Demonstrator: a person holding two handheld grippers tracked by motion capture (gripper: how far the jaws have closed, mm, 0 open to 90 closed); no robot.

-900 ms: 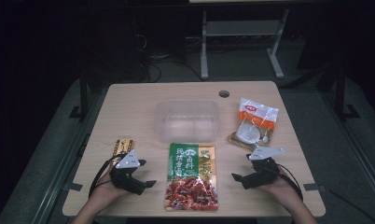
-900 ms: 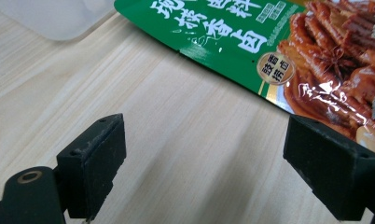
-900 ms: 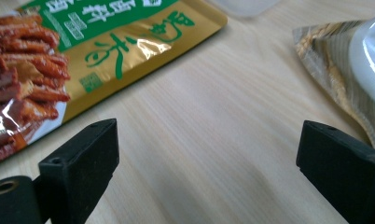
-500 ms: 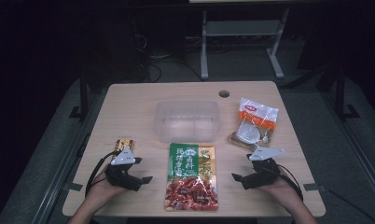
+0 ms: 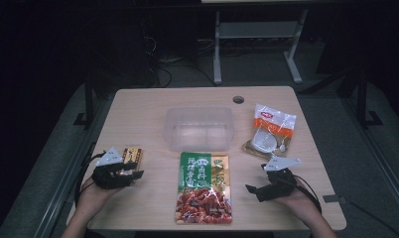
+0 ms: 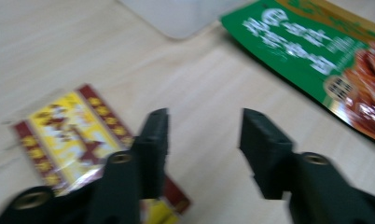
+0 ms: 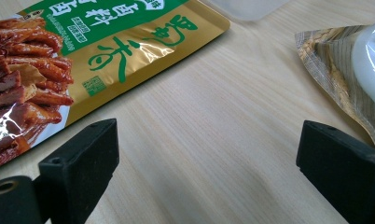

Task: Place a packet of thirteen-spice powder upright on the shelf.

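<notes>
My left gripper hovers at the table's front left, open, with bare wood between its jaws. A small yellow and red snack packet lies flat right beside it, and one jaw overlaps the packet's edge in the left gripper view. My right gripper rests low at the front right, open wide with nothing between its jaws. Between the two hands lies a large green and gold food pouch.
A clear plastic tub stands behind the pouch at the table's middle. A white and orange packet lies at the right, just beyond the right gripper. A cable hole marks the far edge.
My left gripper has shifted left and slightly away from me, closer to the yellow packet. The right gripper and the objects have stayed put.
</notes>
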